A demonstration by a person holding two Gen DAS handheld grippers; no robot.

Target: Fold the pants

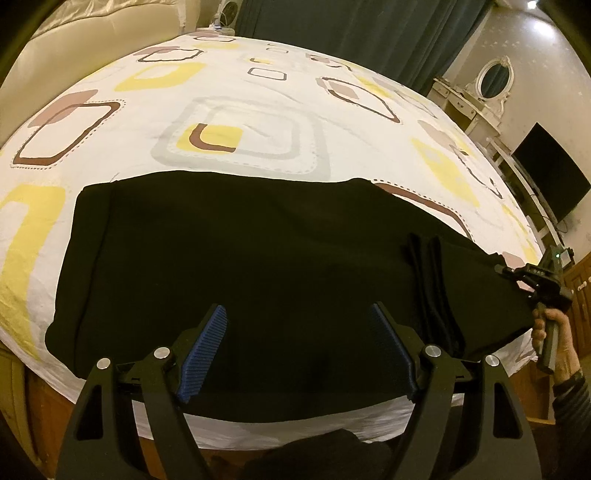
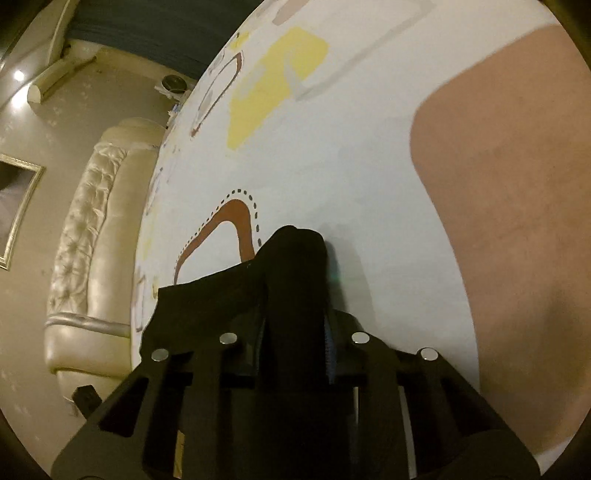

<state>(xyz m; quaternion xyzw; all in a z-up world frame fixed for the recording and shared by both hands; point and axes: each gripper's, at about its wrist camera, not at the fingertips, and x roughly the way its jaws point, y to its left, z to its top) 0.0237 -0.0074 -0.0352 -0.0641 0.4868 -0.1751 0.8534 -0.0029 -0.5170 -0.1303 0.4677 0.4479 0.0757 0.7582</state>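
Observation:
The black pants (image 1: pixel 240 266) lie spread across the near side of the bed (image 1: pixel 240 103), folded lengthwise. My left gripper (image 1: pixel 297 321) is open above the near edge of the pants, its blue pads (image 1: pixel 201 350) apart and empty. My right gripper (image 1: pixel 517 275) is at the right end of the pants, shut on the lifted edge. In the right wrist view the right gripper (image 2: pixel 295 251) is shut on a bunched fold of the black pants (image 2: pixel 229 295), held just above the sheet.
The bed sheet is white with yellow, brown and grey squares. A cream padded headboard (image 2: pixel 92 240) is at the far left. A dresser with an oval mirror (image 1: pixel 495 79) and a dark TV screen (image 1: pixel 550 171) stand on the right. Dark curtains (image 1: pixel 351 22) hang behind.

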